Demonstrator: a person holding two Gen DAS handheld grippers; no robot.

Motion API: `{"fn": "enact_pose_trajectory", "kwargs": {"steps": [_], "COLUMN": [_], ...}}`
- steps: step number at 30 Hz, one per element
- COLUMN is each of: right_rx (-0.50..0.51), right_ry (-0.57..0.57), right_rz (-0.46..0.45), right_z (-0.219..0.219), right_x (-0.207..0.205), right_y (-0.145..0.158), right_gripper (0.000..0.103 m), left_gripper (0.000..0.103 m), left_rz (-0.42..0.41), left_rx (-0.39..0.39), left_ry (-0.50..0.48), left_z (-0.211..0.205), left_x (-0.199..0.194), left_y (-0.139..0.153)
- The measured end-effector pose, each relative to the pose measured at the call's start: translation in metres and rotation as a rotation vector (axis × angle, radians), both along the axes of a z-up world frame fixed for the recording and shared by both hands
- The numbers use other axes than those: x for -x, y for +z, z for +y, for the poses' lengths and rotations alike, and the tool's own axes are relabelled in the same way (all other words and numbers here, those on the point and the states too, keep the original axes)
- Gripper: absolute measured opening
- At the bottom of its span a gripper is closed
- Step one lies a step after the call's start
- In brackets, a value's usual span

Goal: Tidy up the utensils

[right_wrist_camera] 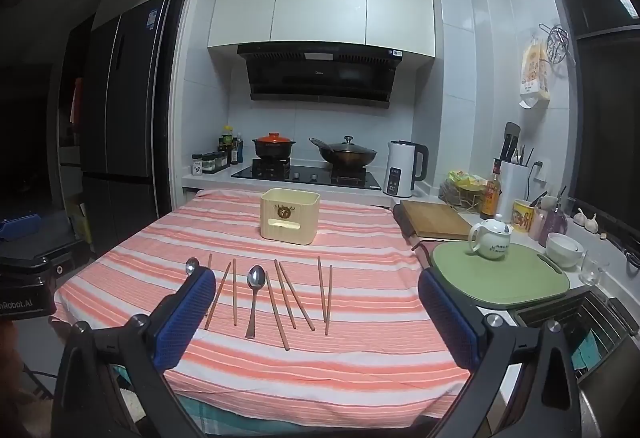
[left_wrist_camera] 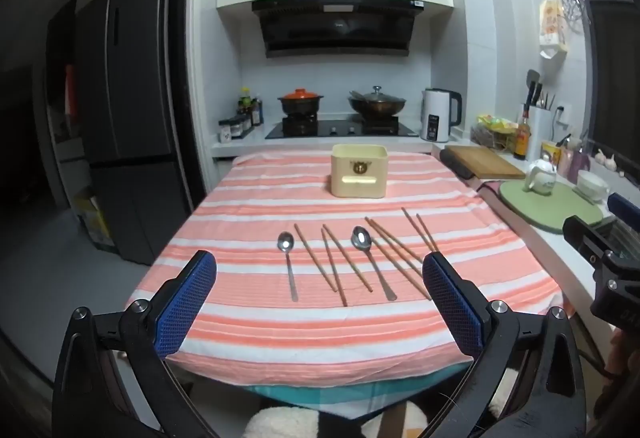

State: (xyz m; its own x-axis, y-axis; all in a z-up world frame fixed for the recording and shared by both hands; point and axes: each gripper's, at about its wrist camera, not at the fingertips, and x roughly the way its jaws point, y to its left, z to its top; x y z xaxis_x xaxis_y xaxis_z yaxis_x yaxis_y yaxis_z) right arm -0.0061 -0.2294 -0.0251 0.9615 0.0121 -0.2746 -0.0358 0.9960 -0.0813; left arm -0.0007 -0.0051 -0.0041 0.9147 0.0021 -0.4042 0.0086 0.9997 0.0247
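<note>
Two metal spoons lie on the striped cloth: the left spoon and the right spoon. Several brown chopsticks lie among them in a loose row. A cream utensil box stands behind them, open at the top. My left gripper is open and empty, hovering above the table's near edge. My right gripper is also open and empty, near the front edge. In the right wrist view the right spoon, the chopsticks and the box show; the left spoon is half hidden behind my left finger.
The table with the pink striped cloth abuts a counter on the right with a green mat, a white teapot, a wooden board and bowls. A stove with pots and a kettle stands behind. A fridge stands left.
</note>
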Motion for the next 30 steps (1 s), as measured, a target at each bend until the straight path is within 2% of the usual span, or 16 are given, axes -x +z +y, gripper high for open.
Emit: {"fn": "enact_pose_trajectory", "kwargs": {"steps": [30], "right_rx": [-0.008], "right_ry": [-0.002], "right_rz": [0.005], "right_z": [-0.0003], "right_x": [-0.0031], "right_y": [-0.0024], "right_gripper": [0.103], "left_gripper": [0.103], "left_rz": [0.008], "left_rx": [0.000], "left_ry": [-0.004], "left_z": [-0.0035], "left_x": [-0.0028], "left_y": [-0.0038]}}
